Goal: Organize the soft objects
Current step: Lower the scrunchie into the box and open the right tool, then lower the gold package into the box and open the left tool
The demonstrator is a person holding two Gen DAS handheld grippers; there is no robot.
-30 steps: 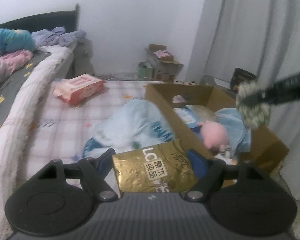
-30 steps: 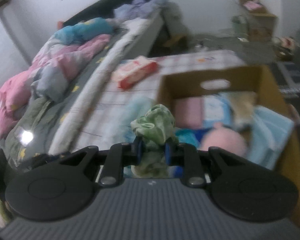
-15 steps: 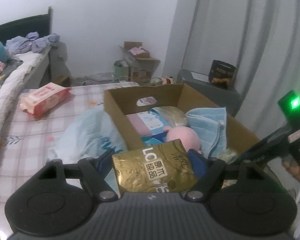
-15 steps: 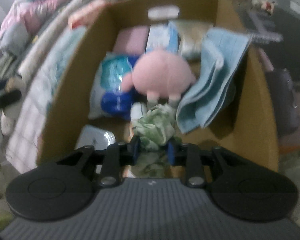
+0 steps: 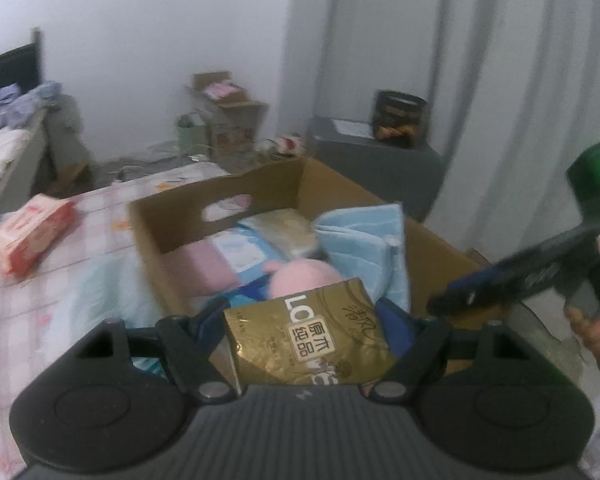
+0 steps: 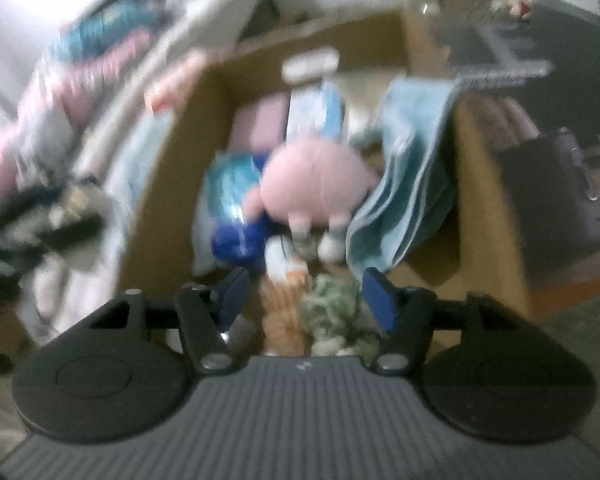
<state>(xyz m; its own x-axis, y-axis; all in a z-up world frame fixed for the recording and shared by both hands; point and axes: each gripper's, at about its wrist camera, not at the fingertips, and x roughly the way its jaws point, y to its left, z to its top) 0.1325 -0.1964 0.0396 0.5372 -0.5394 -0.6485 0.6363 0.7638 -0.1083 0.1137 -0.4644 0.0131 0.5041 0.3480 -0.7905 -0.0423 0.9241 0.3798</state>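
My left gripper [image 5: 302, 314] is shut on a gold tissue pack [image 5: 312, 340] and holds it over the near end of an open cardboard box [image 5: 432, 248]. The box holds a pink plush [image 5: 300, 276], a pale blue towel [image 5: 360, 240] and flat packs. In the blurred right wrist view, my right gripper [image 6: 306, 284] is low over the box [image 6: 488, 200] with its jaws opening. A green cloth [image 6: 336, 312] lies loose between and below them, near the plush [image 6: 312, 184]. The right gripper's fingers [image 5: 464, 294] reach in from the right.
A red-and-white wipes pack [image 5: 28, 236] lies on the checked mattress left of the box, with a pale blue cloth [image 5: 112, 292] against the box wall. A grey cabinet [image 5: 380, 160], a small carton [image 5: 228, 108] and curtains stand behind. A hand [image 5: 596, 328] holds the right tool.
The right gripper came down into the box and its jaws spread off the green cloth, which now lies loose. The left gripper swung toward the box, still holding the gold pack.
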